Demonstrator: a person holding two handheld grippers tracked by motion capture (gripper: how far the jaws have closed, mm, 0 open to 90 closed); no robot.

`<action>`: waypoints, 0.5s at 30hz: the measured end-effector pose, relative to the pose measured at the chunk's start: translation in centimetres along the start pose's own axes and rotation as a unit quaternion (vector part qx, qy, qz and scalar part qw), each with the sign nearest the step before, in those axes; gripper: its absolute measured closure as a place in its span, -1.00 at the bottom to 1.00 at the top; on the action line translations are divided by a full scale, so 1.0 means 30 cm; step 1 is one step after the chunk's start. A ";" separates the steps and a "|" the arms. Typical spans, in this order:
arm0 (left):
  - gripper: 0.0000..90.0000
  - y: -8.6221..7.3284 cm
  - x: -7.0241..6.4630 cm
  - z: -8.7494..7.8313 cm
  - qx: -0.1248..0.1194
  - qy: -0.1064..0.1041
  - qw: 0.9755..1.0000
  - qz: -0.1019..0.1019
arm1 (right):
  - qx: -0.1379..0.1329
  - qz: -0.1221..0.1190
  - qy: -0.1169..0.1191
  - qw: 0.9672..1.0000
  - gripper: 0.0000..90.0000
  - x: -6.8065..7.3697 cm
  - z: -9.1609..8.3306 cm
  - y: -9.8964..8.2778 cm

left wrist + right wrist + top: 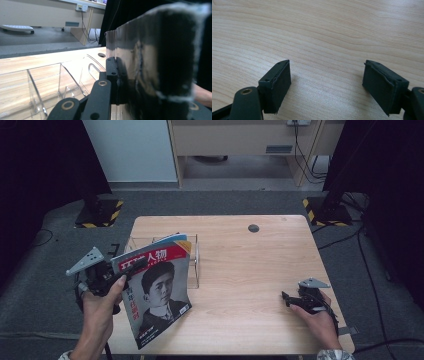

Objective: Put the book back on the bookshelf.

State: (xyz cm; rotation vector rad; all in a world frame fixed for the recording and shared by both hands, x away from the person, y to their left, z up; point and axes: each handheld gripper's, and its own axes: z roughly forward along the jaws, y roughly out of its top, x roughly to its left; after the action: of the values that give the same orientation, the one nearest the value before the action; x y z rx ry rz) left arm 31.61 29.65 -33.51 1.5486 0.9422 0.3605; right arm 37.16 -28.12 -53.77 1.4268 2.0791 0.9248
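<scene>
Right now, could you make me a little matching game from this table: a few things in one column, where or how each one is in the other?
Things:
1. glossy magazine with a red title band
2. clear plastic rack
3. left gripper
4. right gripper

States:
a. open, resting on bare wood
b. held up by its edge
c. shut on the magazine
d. stands behind the magazine

Pairs: 1-b, 2-d, 3-c, 4-a

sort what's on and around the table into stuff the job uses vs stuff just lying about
In use:
- magazine, clamped in the left tongs
- clear rack, right behind it

Lying about:
- right tongs, open, idle on the table
- cable hole
- floor cables
- stand bases
</scene>
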 end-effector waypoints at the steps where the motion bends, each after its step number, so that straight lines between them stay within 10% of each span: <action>1: 0.93 0.002 0.003 -0.008 -0.001 0.001 1.000 0.001 | 0.000 0.000 0.000 1.000 -0.50 0.000 0.000 0.000; 15: 0.93 0.020 0.040 -0.097 0.002 0.027 1.000 0.010 | 0.000 0.000 0.001 1.000 -0.50 0.001 -0.001 0.000</action>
State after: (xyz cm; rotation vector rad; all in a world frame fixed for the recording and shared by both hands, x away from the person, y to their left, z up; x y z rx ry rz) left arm 30.54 32.53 -32.64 1.5590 0.9711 0.4161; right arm 37.13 -28.11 -53.76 1.4253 2.0814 0.9272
